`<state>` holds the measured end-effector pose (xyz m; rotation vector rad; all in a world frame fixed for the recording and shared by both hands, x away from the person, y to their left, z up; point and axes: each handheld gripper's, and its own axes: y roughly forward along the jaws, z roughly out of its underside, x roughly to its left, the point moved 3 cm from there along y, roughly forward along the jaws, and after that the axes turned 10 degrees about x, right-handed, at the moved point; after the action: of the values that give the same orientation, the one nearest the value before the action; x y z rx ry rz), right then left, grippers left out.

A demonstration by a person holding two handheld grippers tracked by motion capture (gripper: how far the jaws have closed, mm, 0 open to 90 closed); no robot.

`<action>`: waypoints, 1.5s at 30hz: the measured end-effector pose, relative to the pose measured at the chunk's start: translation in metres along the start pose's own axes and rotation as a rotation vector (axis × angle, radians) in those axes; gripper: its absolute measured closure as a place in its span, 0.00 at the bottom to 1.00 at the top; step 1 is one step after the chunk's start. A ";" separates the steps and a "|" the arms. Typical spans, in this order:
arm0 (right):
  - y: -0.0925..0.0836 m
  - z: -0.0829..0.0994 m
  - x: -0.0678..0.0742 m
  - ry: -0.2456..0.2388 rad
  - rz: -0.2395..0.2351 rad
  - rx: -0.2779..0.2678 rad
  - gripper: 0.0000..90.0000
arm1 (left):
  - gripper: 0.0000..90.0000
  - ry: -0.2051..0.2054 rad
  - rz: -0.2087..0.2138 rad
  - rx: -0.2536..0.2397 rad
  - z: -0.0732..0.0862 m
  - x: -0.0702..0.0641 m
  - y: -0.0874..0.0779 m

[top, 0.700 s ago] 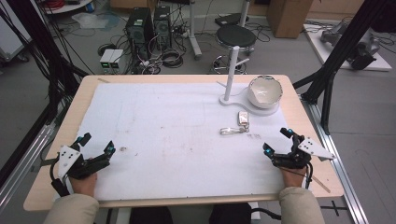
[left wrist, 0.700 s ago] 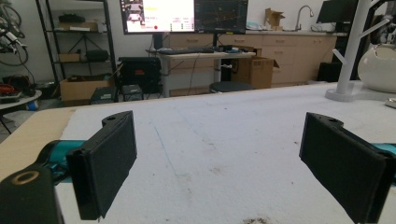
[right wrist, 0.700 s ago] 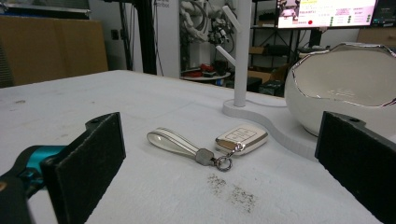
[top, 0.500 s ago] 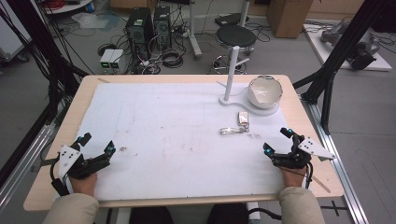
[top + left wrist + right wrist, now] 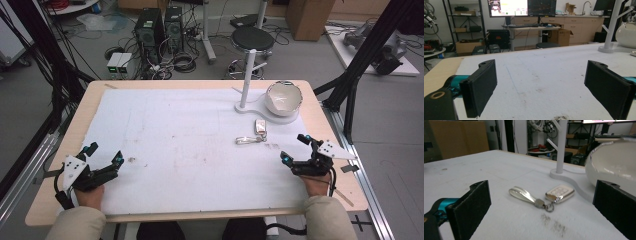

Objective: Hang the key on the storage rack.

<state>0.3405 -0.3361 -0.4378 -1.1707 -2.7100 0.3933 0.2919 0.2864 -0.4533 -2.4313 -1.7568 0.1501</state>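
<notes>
On the counter [image 5: 165, 125], at the near left corner, the left tongs [image 5: 104, 154] stand wide open and hold nothing. Toward the right, a key fob [image 5: 260, 126] with a silver loop [image 5: 245, 140] lies flat, near the white stand [image 5: 248, 80] and the bowl [image 5: 283, 97]. The right tongs [image 5: 294, 147] gape empty too; their right jaw is cut off in the right gripper view
</notes>
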 end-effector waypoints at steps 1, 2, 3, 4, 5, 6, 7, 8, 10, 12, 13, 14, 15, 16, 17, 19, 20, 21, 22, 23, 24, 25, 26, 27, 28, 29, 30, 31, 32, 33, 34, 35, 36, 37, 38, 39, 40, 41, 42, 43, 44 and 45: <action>0.000 -0.008 -0.001 -0.009 -0.006 0.010 0.01 | 0.13 0.001 0.000 -0.001 0.000 0.000 0.000; 0.000 -0.016 -0.002 -0.022 -0.011 0.021 0.01 | 0.13 0.001 0.000 -0.001 0.000 0.000 0.000; 0.000 -0.028 -0.004 -0.042 -0.012 0.037 0.01 | 0.13 -0.001 0.001 0.000 0.000 0.000 0.000; 0.000 -0.035 -0.005 -0.055 -0.019 0.047 0.01 | 0.13 -0.002 0.001 -0.001 0.000 0.000 0.000; 0.001 -0.045 -0.006 -0.078 -0.029 0.063 0.01 | 0.13 -0.002 0.001 0.000 0.000 0.000 0.000; 0.003 -0.054 -0.008 -0.099 -0.039 0.076 0.01 | 0.13 -0.002 0.002 0.000 0.000 0.000 0.000; 0.005 -0.063 -0.009 -0.117 -0.051 0.095 0.01 | 0.13 0.000 0.001 0.000 0.000 0.000 0.000; 0.007 -0.072 -0.010 -0.137 -0.056 0.112 0.01 | 0.13 0.000 0.001 0.000 0.000 0.000 0.000; 0.013 -0.086 -0.012 -0.168 -0.074 0.150 0.01 | 0.13 -0.001 0.002 0.000 0.000 0.000 0.000; 0.020 -0.098 -0.013 -0.194 -0.101 0.186 0.01 | 0.13 -0.004 0.002 -0.002 0.000 0.000 0.000; 0.024 -0.103 -0.013 -0.214 -0.110 0.208 0.01 | 0.13 -0.001 0.002 -0.001 0.000 0.000 0.000; 0.028 -0.107 -0.013 -0.231 -0.125 0.225 0.01 | 0.13 -0.003 0.000 -0.003 0.000 0.000 0.000; 0.033 -0.110 -0.013 -0.240 -0.146 0.251 0.01 | 0.13 -0.004 0.000 -0.003 0.000 0.000 0.000; 0.037 -0.114 -0.014 -0.253 -0.163 0.283 0.01 | 0.13 -0.003 0.000 -0.004 0.000 0.000 0.000; 0.042 -0.117 -0.015 -0.270 -0.173 0.311 0.01 | 0.13 -0.003 0.000 -0.004 0.000 0.000 0.000; 0.051 -0.123 -0.016 -0.303 -0.194 0.357 0.01 | 0.13 -0.003 0.001 -0.002 0.000 0.000 0.000; 0.056 -0.126 -0.017 -0.323 -0.201 0.378 0.01 | 0.13 -0.003 0.001 -0.002 0.000 0.000 0.000; 0.061 -0.129 -0.017 -0.345 -0.211 0.405 0.01 | 0.13 -0.004 0.001 -0.004 0.000 0.000 0.000; 0.064 -0.131 -0.017 -0.356 -0.220 0.420 0.01 | 0.13 -0.003 0.001 -0.004 0.000 0.000 0.000; 0.068 -0.133 -0.018 -0.372 -0.228 0.438 0.01 | 0.13 -0.002 0.000 -0.003 0.000 0.000 0.000; 0.072 -0.135 -0.018 -0.387 -0.236 0.461 0.01 | 0.13 -0.002 0.000 -0.003 0.000 0.000 0.000; 0.076 -0.136 -0.018 -0.398 -0.244 0.478 0.01 | 0.13 -0.003 0.000 -0.003 0.000 0.000 0.000; 0.079 -0.136 -0.017 -0.405 -0.255 0.497 0.01 | 0.13 -0.003 0.000 -0.003 0.000 0.000 0.000; 0.079 -0.136 -0.017 -0.405 -0.255 0.497 0.01 | 0.13 -0.003 0.000 -0.003 0.000 0.000 0.000; 0.087 -0.138 -0.018 -0.443 -0.265 0.541 0.01 | 0.13 -0.003 0.000 -0.003 0.000 0.000 0.000; 0.089 -0.138 -0.018 -0.450 -0.272 0.557 0.01 | 0.13 -0.003 0.000 -0.003 0.000 0.000 0.000; 0.093 -0.138 -0.017 -0.457 -0.282 0.576 0.01 | 0.13 -0.004 0.000 -0.003 0.000 0.000 0.000; 0.096 -0.138 -0.017 -0.475 -0.287 0.585 0.01 | 0.13 -0.002 0.001 -0.003 0.000 0.001 0.000; 0.099 -0.137 -0.016 -0.484 -0.295 0.594 0.01 | 0.13 -0.005 0.001 -0.004 0.000 0.000 0.000; 0.101 -0.136 -0.015 -0.487 -0.300 0.617 0.01 | 0.13 -0.002 0.001 -0.003 0.000 0.001 -0.001; 0.104 -0.134 -0.015 -0.507 -0.303 0.642 0.01 | 0.13 -0.005 0.002 -0.005 0.000 0.000 -0.001; 0.108 -0.132 -0.015 -0.525 -0.311 0.662 0.01 | 0.13 -0.006 0.003 -0.006 0.000 0.000 -0.001; 0.111 -0.130 -0.014 -0.537 -0.321 0.683 0.01 | 0.13 -0.006 0.003 -0.006 0.000 0.000 -0.001; 0.114 -0.128 -0.014 -0.548 -0.325 0.708 0.01 | 0.13 -0.004 0.001 -0.006 0.000 0.001 -0.001; 0.117 -0.126 -0.013 -0.559 -0.337 0.729 0.01 | 0.13 -0.006 0.002 -0.007 0.000 0.001 -0.001; 0.120 -0.123 -0.012 -0.560 -0.348 0.749 0.01 | 0.13 -0.006 0.002 -0.007 0.000 0.001 -0.001; 0.122 -0.122 -0.011 -0.562 -0.354 0.754 0.01 | 0.13 -0.006 0.001 -0.007 0.000 0.001 -0.001; 0.125 -0.120 -0.011 -0.568 -0.359 0.764 0.01 | 0.13 -0.006 0.001 -0.007 0.000 0.001 -0.001; 0.127 -0.118 -0.011 -0.565 -0.366 0.783 0.01 | 0.13 -0.006 0.002 -0.007 0.000 0.001 -0.001; 0.130 -0.115 -0.011 -0.572 -0.376 0.800 0.01 | 0.13 -0.006 0.002 -0.007 0.000 0.001 -0.001; 0.132 -0.112 -0.010 -0.579 -0.379 0.818 0.01 | 0.13 -0.006 0.002 -0.007 0.000 0.001 -0.001; 0.134 -0.109 -0.009 -0.586 -0.389 0.837 0.01 | 0.13 -0.006 0.003 -0.008 0.000 0.001 -0.001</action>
<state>0.4670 -0.2354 -0.3749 -0.3077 -2.5730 1.7863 0.2915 0.2872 -0.4533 -2.4408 -1.7598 0.1510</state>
